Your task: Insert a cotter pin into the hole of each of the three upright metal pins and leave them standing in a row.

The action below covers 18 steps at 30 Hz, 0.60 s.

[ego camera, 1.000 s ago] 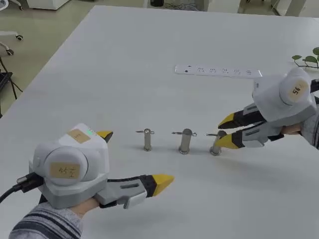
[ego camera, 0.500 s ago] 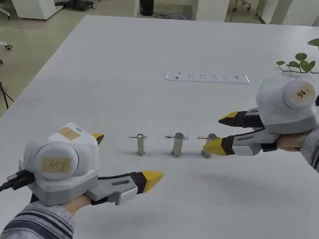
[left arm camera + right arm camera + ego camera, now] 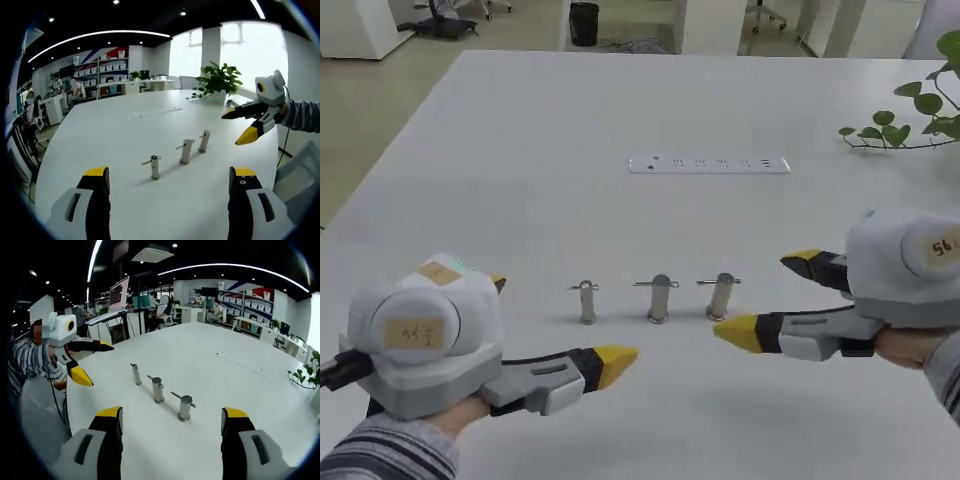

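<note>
Three upright metal pins stand in a row on the white table: the left pin, the middle pin and the right pin. Each has a thin cotter pin crosswise through its top. My left gripper is open in front of the left pin, clear of it. My right gripper is open just right of the right pin, touching nothing. The left gripper view has the row beyond its open jaws, with the right gripper to its right. The right gripper view has the row ahead.
A white power strip lies flat farther back on the table. Leaves of a potted plant hang over the far right edge. The table's left edge runs diagonally, with floor beyond. A person holds the left gripper.
My right gripper has drawn back from the right pin, toward me and to the right, leaving it standing. The head camera has tilted, so the whole scene shifted. The left gripper stays open.
</note>
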### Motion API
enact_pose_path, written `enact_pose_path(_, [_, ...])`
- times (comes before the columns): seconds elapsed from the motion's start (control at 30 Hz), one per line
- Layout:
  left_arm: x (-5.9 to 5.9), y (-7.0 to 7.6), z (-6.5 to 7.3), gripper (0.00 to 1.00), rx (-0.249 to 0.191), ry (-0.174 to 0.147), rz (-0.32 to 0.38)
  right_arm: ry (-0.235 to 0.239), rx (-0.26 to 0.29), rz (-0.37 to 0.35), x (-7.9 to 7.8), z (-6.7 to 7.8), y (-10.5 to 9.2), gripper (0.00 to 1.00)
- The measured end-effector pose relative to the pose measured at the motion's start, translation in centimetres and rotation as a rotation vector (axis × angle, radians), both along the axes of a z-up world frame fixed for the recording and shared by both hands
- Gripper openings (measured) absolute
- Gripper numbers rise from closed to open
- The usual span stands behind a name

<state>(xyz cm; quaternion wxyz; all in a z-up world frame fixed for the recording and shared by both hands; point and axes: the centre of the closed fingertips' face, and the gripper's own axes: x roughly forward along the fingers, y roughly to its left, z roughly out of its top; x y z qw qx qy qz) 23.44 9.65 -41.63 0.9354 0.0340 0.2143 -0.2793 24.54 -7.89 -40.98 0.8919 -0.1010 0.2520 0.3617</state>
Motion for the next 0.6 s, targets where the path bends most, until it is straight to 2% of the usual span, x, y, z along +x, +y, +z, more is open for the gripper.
enact_pose_path(0.17, [-0.3, 0.0, 0.6, 0.99, 0.004, -0.01, 0.007, 0.002, 0.023, -0.033, -0.9, 0.2, 0.2, 0.83])
enact_pose_path(0.3, [-0.6, 0.3, 1.1, 0.99, 0.011, -0.022, 0.026, -0.019, 0.023, -0.037, -1.5, 0.6, 0.6, 0.85])
enact_pose_path(0.37, [-0.8, 0.4, 1.1, 0.99, 0.01, -0.018, 0.031, -0.018, 0.044, -0.049, -1.6, 0.7, 0.6, 0.85])
enact_pose_path(0.6, [-1.7, 0.8, 1.1, 0.99, 0.027, 0.009, 0.061, -0.009, 0.057, -0.109, -1.9, 0.6, 0.0, 0.85])
